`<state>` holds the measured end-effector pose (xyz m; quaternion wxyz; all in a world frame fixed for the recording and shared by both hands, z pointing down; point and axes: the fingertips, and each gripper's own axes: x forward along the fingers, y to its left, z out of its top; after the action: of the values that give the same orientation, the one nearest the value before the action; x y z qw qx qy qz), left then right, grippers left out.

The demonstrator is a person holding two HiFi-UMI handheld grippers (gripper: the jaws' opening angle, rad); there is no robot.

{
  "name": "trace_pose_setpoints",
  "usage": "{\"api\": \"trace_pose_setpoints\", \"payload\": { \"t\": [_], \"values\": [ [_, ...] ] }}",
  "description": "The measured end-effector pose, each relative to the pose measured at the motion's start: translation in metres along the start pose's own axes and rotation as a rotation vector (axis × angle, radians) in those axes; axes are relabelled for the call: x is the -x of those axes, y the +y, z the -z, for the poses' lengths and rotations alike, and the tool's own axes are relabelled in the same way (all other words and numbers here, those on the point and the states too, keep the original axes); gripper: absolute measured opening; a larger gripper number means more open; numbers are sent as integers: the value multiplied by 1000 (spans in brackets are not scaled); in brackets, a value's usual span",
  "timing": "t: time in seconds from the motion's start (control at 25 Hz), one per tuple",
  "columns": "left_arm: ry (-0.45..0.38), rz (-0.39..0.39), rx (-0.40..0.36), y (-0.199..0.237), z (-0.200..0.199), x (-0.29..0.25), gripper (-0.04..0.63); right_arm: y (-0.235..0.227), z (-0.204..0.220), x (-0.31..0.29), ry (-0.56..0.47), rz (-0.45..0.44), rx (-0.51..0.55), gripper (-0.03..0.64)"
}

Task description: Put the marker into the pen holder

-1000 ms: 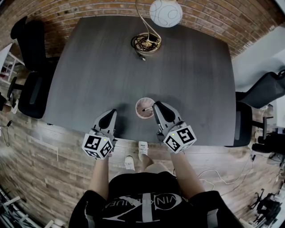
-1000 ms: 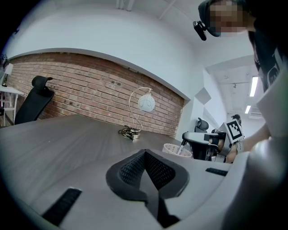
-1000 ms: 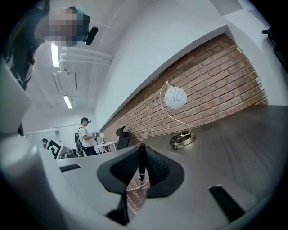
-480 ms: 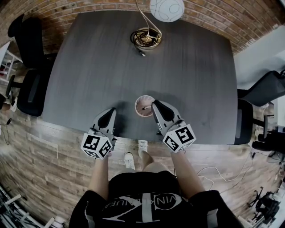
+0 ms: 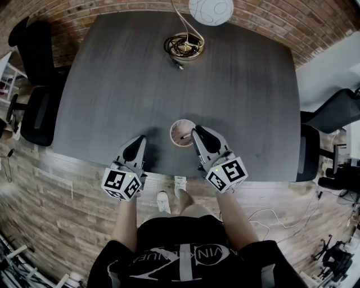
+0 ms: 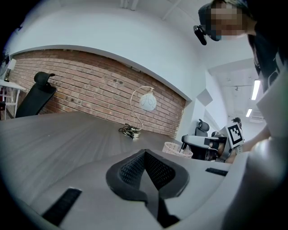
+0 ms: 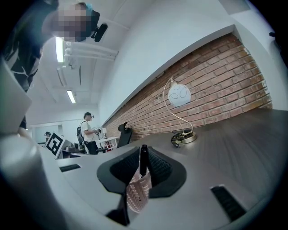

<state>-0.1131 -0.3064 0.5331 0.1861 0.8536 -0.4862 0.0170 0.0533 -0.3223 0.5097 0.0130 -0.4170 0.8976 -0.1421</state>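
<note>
Black and slim, the marker (image 7: 143,160) stands nearly upright in the pen holder (image 7: 137,193), its upper part rising above the rim. From the head view it leans slightly toward the right-hand side of the cup. The holder is a pale pinkish cup with a perforated wall (a mesh of small holes, plain in the right gripper view). It sits on the desk (image 5: 242,84) close to the near edge, about midway along it.

Just beside the holder, on its right, is the right gripper (image 5: 196,134), its jaws parted. The marker and the holder's wall show in the gap between the dark ribbed pads, and whether either pad touches the marker cannot be told. The left gripper (image 5: 138,142) hangs over the near edge to the left of the holder, a little apart from it. Its jaws are pressed together with nothing between them.

Dark grey wood grain covers the desk top. Near the far edge stands a lamp (image 5: 211,10) with a white globe on a curved brass stem, and a cable is coiled on its round base. Two black chairs (image 5: 35,53) stand off the desk's left edge, with a brick wall beyond the far edge.
</note>
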Motion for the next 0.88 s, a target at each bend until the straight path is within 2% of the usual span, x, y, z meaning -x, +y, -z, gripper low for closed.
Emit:
{"api": "trace_pose_setpoints", "payload": {
  "t": [0.88],
  "values": [
    [-2, 2, 4, -3, -1, 11, 14, -7, -1, 12, -7, 46, -66, 59]
  ]
}}
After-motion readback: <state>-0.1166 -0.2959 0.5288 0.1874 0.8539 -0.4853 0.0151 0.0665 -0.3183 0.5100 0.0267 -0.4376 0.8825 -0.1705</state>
